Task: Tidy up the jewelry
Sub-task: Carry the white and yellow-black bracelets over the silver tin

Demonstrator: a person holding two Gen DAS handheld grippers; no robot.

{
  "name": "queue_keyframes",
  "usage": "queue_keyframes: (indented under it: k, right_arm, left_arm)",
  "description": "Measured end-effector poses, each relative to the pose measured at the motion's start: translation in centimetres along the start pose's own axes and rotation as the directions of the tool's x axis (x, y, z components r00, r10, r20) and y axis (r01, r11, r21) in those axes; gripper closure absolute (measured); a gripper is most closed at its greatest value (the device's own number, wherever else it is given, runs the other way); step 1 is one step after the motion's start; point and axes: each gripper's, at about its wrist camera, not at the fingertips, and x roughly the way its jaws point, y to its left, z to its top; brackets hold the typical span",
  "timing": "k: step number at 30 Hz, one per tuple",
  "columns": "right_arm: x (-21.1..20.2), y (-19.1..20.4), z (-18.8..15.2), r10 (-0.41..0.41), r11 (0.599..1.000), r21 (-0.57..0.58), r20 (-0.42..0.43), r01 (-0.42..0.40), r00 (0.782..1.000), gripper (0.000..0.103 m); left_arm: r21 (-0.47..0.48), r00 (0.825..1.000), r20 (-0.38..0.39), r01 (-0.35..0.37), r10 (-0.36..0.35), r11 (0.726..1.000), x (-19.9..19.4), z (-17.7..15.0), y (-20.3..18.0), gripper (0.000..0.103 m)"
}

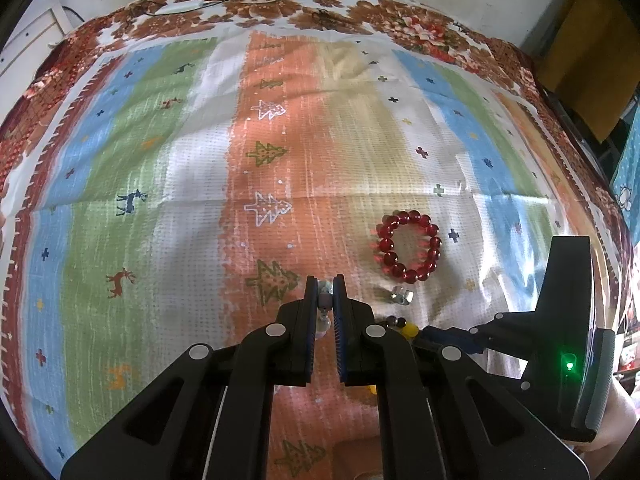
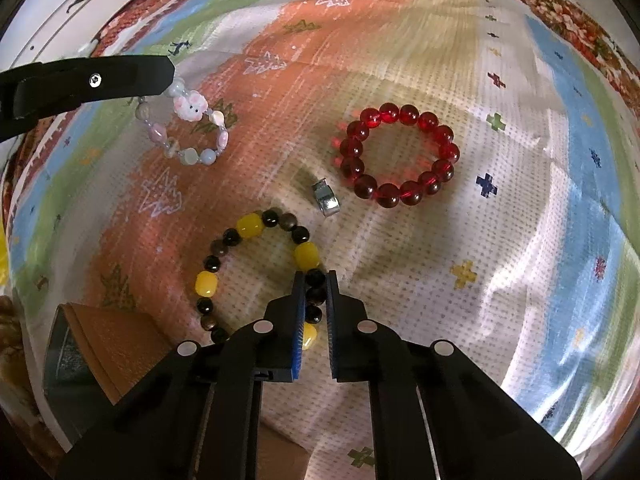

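Left hand-held gripper: level and low over the desk, pointing along the orange stripe of the cloth; jaws nearly together, clamped on the pastel bracelet. In the right wrist view that bracelet hangs from the tip at the upper left, a pink bunny bead on top; whether its lower beads touch the cloth cannot be told.

Box: tan, open-topped, at the lower left of the right wrist view, beside the black-and-yellow bracelet.

Right hand-held gripper: tilted down toward the desk, jaws pinched on the dark beads of the black-and-yellow bracelet, whose loop spreads left over the cloth.

Clip: small, silver, lying loose between the black-and-yellow bracelet and the red bracelet, apart from both.

Red bracelet: closed ring of glossy round beads, flat on the cloth, ahead and right of both grippers, untouched.
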Motion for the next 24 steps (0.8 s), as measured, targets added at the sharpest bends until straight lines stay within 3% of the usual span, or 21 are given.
queue_keyframes:
  k: [14, 24]
  right_arm:
    - [-4.9, -0.6, -0.7, 0.030, 0.998, 0.055, 0.158, -0.039, 0.987, 0.093]
    - [-8.5, -1.6, -0.7, 0.000, 0.992, 0.120, 0.285, -0.035, 0.958, 0.093]
  left_arm:
    - [0.002, 1.000, 0.018, 0.007, -0.007, 1.000, -1.4, -0.7, -0.3, 0.096]
    - [0.005, 0.999, 0.031, 0.008, -0.008, 1.000, -2.5, -1.2, -0.9, 0.096]
